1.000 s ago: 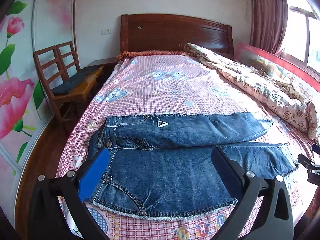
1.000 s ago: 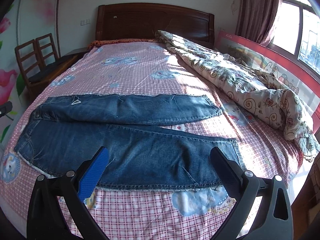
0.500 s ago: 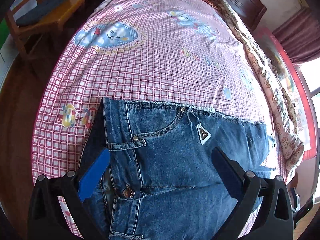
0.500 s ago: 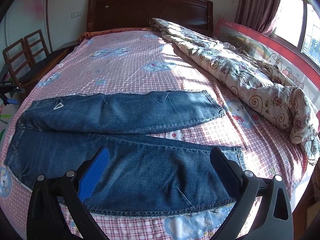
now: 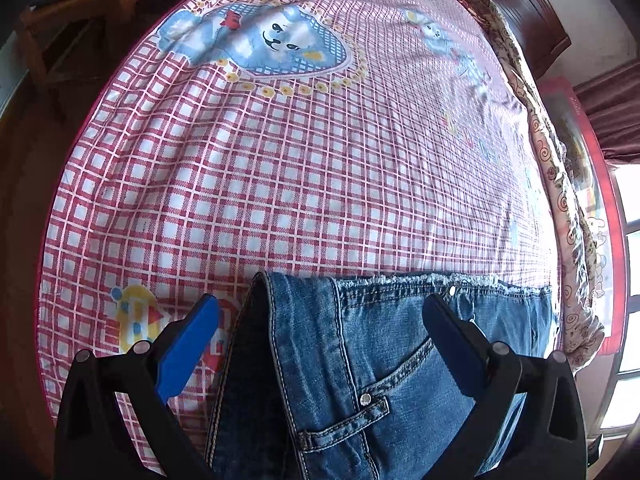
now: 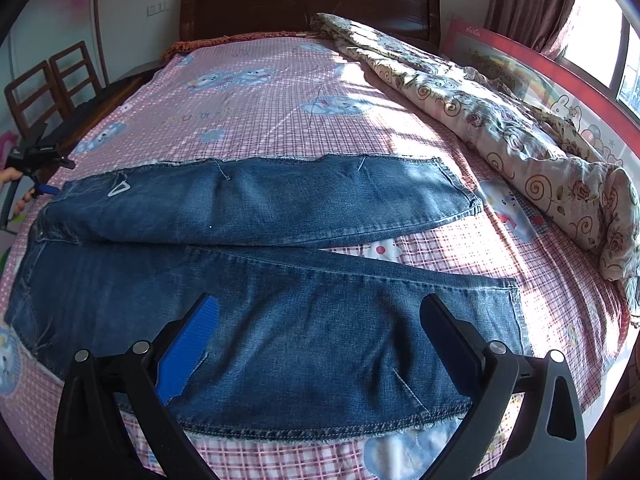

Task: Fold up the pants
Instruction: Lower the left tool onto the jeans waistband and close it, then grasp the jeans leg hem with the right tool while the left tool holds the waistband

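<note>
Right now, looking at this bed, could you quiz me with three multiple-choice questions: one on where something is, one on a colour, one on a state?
1. Where does the rolled quilt lie?
A. along the window side of the bed
B. on the chairs
C. over the jeans

2. What colour is the checked sheet?
A. green
B. pink and white
C. black

3. How are the right tongs set?
A. shut on the cloth
B. open above the jeans
C. shut on the quilt

Answers: 1 A, it runs beside the red rail under the window. 2 B, pink squares with cartoon prints. 3 B, both fingers stand wide apart with denim showing between them.
</note>
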Demonstrator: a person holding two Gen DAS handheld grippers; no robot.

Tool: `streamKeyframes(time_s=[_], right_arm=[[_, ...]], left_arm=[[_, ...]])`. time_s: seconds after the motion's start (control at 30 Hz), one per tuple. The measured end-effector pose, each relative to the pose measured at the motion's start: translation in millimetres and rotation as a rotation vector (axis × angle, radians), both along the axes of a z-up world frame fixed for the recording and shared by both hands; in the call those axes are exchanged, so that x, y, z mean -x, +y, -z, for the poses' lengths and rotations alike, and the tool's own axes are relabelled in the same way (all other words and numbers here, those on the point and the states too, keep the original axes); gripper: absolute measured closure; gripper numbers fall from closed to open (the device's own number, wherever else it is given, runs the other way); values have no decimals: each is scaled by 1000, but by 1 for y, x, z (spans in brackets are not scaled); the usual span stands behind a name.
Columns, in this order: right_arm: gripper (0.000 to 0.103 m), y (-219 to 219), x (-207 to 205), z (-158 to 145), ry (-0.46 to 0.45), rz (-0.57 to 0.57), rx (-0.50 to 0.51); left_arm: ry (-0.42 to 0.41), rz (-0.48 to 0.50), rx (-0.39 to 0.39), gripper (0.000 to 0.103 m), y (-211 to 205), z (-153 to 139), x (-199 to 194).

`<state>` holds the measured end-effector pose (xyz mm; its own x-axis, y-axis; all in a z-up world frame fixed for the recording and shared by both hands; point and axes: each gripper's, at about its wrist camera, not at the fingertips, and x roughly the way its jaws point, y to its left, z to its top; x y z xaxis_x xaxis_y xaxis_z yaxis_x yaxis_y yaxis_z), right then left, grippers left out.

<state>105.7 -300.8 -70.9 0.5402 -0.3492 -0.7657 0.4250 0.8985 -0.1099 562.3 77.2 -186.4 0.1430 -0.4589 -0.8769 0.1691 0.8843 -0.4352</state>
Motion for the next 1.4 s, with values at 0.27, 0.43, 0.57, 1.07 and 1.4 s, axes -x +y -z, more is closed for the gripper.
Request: streamKeyframes(time_s=[0.27,0.43,0.57,1.07,1.4], right_arm=[[3,6,-7,2,-1,-21,0],[3,14,-11,7,11,-38,21],[3,16,-10,7,8,-37,18],[3,-83,-26,-2,78,13,-43],[4,-315,-137,20,190,236,-339]], left_arm=[[-19,107,13,2,-10,2,-9],[-21,155,-30,27,-17,-2,-6],[21,152,-60,72,-5,1,-6],[-285,88,-123,92,-31,-68,43],[-298,19,-118,92,-17,-72,62]])
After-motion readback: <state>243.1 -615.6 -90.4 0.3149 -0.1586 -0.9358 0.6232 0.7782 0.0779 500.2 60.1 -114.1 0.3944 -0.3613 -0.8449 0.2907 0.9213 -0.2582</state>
